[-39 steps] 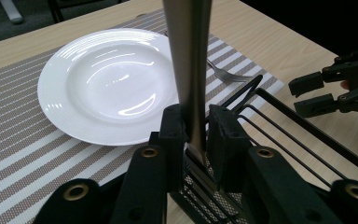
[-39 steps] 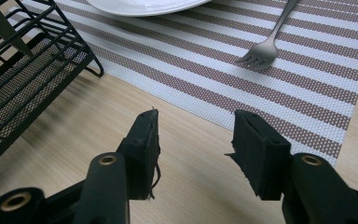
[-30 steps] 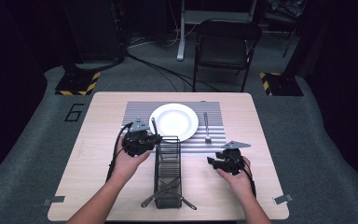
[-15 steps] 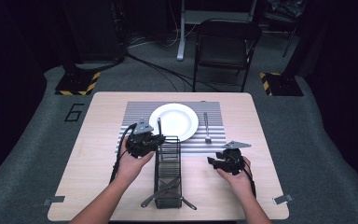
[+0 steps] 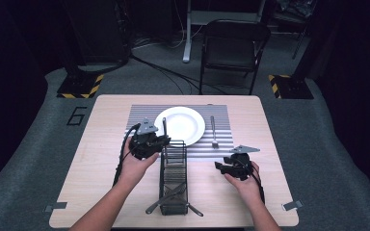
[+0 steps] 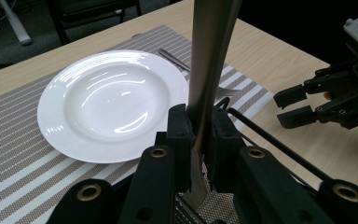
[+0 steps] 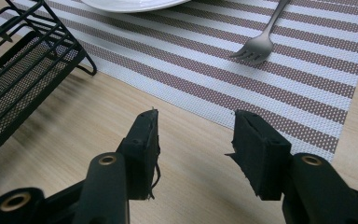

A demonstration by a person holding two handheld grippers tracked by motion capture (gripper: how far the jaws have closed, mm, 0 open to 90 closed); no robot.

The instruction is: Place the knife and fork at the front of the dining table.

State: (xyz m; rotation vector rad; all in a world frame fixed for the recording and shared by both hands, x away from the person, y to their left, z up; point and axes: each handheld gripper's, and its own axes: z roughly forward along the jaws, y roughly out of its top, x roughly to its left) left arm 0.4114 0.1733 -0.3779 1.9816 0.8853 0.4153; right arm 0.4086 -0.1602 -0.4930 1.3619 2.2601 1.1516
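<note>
My left gripper (image 5: 160, 143) (image 6: 198, 126) is shut on a steel piece of cutlery (image 6: 209, 60), which stands up between its pads. In the high view the cutlery (image 5: 164, 127) points toward the white plate (image 5: 179, 125) (image 6: 112, 102). This gripper hovers at the far end of the black wire rack (image 5: 173, 178) (image 7: 18, 70). A fork (image 5: 213, 130) (image 7: 261, 37) lies on the striped placemat (image 5: 139, 115) to the right of the plate. My right gripper (image 5: 220, 167) (image 7: 196, 135) (image 6: 293, 105) is open over bare wood near the mat's corner, with nothing between its fingers.
More cutlery (image 5: 173, 197) lies in the near end of the rack, with ends sticking out at the table's front edge. A folding chair (image 5: 233, 45) stands beyond the far edge of the table (image 5: 101, 159).
The left gripper has edged slightly to the right with the cutlery in it. The right gripper has stayed where it was.
</note>
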